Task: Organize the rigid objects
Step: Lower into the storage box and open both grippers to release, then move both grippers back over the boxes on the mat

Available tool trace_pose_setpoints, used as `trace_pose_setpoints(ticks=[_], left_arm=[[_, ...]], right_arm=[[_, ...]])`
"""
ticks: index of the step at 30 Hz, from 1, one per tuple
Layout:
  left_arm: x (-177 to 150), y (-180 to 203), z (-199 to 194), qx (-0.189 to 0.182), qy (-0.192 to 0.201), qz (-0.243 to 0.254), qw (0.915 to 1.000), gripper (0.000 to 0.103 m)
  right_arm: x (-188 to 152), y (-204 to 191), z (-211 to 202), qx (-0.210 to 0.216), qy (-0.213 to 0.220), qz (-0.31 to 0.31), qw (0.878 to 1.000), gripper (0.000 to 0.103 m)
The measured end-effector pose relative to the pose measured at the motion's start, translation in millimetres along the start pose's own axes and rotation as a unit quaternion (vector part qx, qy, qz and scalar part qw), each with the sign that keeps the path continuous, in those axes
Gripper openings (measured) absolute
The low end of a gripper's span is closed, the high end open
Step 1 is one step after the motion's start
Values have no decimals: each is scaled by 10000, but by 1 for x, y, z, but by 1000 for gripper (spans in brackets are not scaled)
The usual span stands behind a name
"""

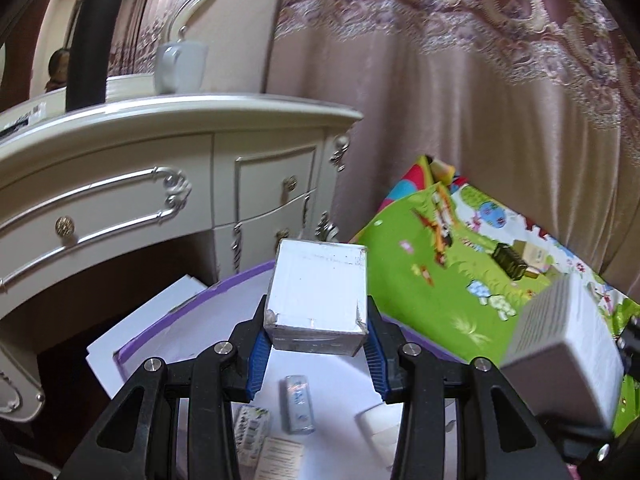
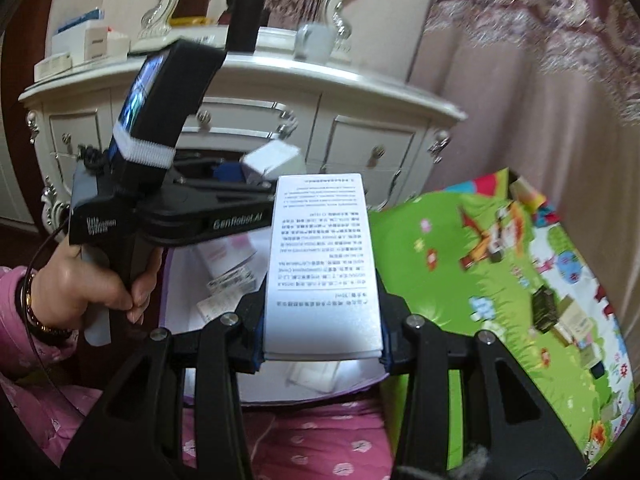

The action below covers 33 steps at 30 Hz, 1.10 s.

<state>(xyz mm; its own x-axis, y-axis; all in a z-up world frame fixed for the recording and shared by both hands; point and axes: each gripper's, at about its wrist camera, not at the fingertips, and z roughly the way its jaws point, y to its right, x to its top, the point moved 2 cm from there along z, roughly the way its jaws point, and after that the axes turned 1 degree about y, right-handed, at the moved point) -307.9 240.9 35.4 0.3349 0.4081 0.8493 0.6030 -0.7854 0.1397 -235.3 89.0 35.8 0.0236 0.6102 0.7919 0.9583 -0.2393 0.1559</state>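
1. The dresser (image 1: 168, 184) and curtain (image 1: 480, 120) back the scene; neither is part of the sorting, as far as I can judge.
2. The mat (image 1: 432, 280) covers the floor on the right, with a few small items left at its far end, likely waiting to be collected.
3. The bin (image 1: 168, 320), white with a purple rim, sits between mat and dresser. It already holds small packets and a tube (image 1: 298, 404), so it looks like the collecting place.
4. The tall box (image 2: 324, 264), printed face up, is pinched at its near end by the right gripper (image 2: 322, 344), held above the bin, probably for dropping in.
5. The cube box (image 1: 320, 300) is clamped between the blue pads (image 1: 256, 360) of the left gripper (image 1: 318, 344), also raised over the bin, near the tall box.
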Motion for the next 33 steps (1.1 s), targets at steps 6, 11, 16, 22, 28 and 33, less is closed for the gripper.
trace_pose_setpoints(ticks=[6,11,16,22,28,33], left_arm=[[-6,-17,13,254,-317,-83,9991,43],[-9,-32,21,502,-543,-165,9971,43],[-9,-44,27,879,-696,-281,9933,84],[-3,-30,28,911,-752,-258,9927,92],[-9,30,41,420,-1101,273,9927,92],[-19,114,58,-472,-1528,911,9829,92]], right_arm=[[-5,-11,34,425,-468,23,9980,45],[-11,-28,53,682,-694,-105,9952,46],[-19,-38,63,768,-786,-245,9936,46],[-27,-13,56,778,-722,160,9942,71],[-43,47,37,450,-578,1119,9910,78],[-79,104,14,-247,-624,1778,9818,84]])
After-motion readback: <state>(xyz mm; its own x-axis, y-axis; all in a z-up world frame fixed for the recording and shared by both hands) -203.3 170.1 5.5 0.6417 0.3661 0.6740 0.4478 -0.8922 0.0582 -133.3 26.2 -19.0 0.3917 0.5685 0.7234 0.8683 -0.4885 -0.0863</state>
